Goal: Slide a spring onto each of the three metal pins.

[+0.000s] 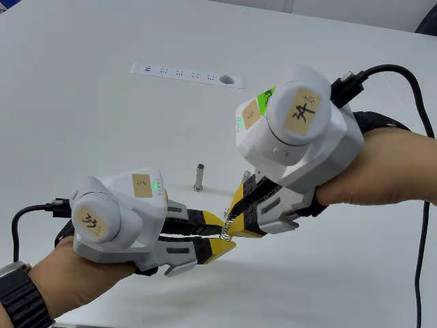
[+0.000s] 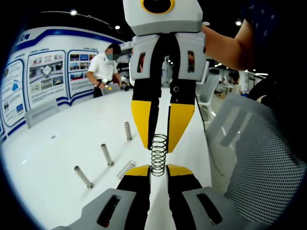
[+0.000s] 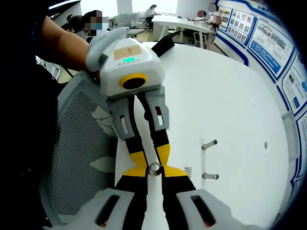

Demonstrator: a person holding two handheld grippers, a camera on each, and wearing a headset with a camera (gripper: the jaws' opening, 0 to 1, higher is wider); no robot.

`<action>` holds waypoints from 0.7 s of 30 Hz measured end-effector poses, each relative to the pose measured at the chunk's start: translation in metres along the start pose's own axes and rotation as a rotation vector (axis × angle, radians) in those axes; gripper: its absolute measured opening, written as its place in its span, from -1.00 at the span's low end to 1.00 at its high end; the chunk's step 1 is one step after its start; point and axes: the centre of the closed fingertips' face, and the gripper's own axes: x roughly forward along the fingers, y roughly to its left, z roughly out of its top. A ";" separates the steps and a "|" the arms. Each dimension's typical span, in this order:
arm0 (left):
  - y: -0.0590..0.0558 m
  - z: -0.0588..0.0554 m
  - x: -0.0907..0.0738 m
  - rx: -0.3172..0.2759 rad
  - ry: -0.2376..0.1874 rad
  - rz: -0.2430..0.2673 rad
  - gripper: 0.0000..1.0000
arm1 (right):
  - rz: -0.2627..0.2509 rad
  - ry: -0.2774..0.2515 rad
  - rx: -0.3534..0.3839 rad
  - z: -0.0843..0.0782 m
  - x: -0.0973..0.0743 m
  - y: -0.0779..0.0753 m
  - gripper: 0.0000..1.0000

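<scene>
A small steel spring hangs above the white table between my two grippers, which meet tip to tip. My left gripper comes in from the lower left and my right gripper from the upper right. In the left gripper view the spring runs from my left gripper up into the right gripper; both pairs of yellow tips close on its ends. Seen end-on, the spring sits in my right gripper. Three pins stand upright; one pin is behind the grippers.
A second spring lies loose on the table near the pins. A white power strip lies at the far side. A grey mesh chair stands by the table edge. A black cable trails off the right gripper. People stand in the background.
</scene>
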 end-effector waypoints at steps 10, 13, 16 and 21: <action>0.005 -0.008 -0.006 -0.034 0.004 0.027 -0.29 | -0.040 0.005 0.039 -0.009 -0.013 -0.017 -0.77; 0.009 -0.012 -0.011 -0.050 0.006 0.050 -0.17 | -0.063 0.006 0.051 -0.012 -0.019 -0.026 -0.77; 0.012 -0.014 -0.016 -0.062 0.003 0.068 -0.06 | -0.089 0.004 0.062 -0.014 -0.025 -0.035 -0.77; 0.021 -0.017 -0.027 -0.091 -0.008 0.110 0.11 | -0.132 0.008 0.080 -0.019 -0.032 -0.059 -0.77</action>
